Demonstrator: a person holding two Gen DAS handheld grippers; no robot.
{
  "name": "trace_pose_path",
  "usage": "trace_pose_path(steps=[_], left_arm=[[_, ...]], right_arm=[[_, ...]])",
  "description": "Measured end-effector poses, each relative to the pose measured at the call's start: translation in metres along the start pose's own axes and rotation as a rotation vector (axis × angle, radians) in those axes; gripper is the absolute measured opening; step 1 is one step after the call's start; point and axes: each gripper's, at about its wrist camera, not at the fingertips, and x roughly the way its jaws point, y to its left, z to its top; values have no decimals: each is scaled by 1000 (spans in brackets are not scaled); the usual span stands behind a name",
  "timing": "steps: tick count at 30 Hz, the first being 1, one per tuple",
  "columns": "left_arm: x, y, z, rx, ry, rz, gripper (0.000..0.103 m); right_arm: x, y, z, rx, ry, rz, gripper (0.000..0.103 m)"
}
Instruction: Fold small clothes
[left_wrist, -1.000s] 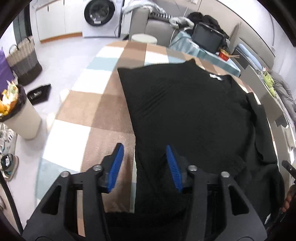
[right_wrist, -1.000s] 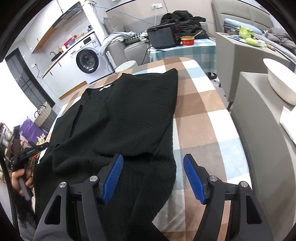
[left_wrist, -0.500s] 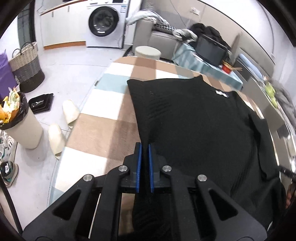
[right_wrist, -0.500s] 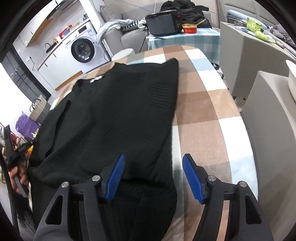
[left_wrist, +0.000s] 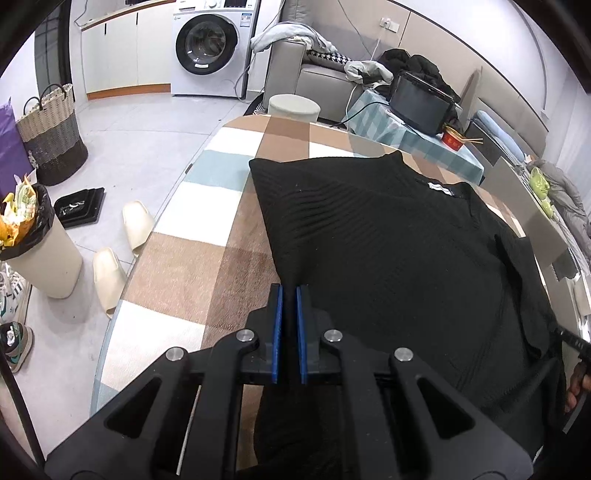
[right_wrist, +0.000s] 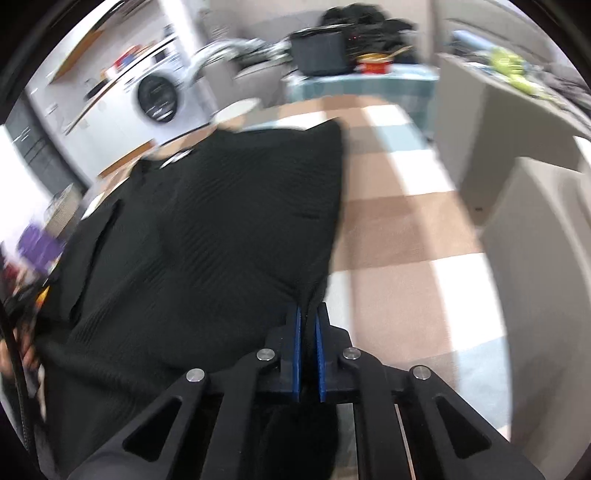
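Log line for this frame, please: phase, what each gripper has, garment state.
phase: grasp done | left gripper: shut on black sweater near edge | right gripper: shut on same edge | sweater: flat on checked tablecloth

A second ago both grippers stood open over the near hem of the black sweater (left_wrist: 388, 258). The left gripper (left_wrist: 289, 295) closed first, and its blue pads now pinch the sweater's near left edge. The right gripper (right_wrist: 307, 314) stayed wide until just now; it has slid in toward the sweater's near right corner and snapped closed on the knit there. That right-hand view has gone blurred.
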Motion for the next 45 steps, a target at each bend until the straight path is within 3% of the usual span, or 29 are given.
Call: trace_pose_path(steps=[4,6,7,8,10,12,15,17,19,27,36,45], left_arm=[[1,-5,0,0,15,19,6],[-5,-7,-2,18,16,27,9],[-9,-6,-4,22,11,26,11],[-16,-7,-6,25,0,22,17],[-27,-5,-10,30,-15,28,33],[-44,-7,-17,44,-43,39,61],[-69,-7,-30,50,-76,32,72],[-87,-8,-40,53,-91,26,76],[-102,-10,-51,63,-110,28,81],[-161,-21,-102,114,-197,19,98],[-201,-37,-164,154,-227,-16,98],[-218,-54,-191,185,-222,-18,98]], right_arm=[[2,-12,4,57,12,12,9],[-6,-8,0,39,2,22,19],[-11,-6,-3,30,-6,28,32],[-18,-5,-6,26,-14,42,46],[-32,-4,-13,27,-36,69,57],[-45,-3,-21,32,-37,78,59],[-63,-8,-35,58,-39,95,64],[-76,-8,-47,56,-56,89,80],[-88,-6,-59,30,-71,76,87],[-104,-2,-102,-23,-80,-3,90],[-139,10,-141,-57,-134,-27,90],[-151,14,-191,-48,-45,-24,90]])
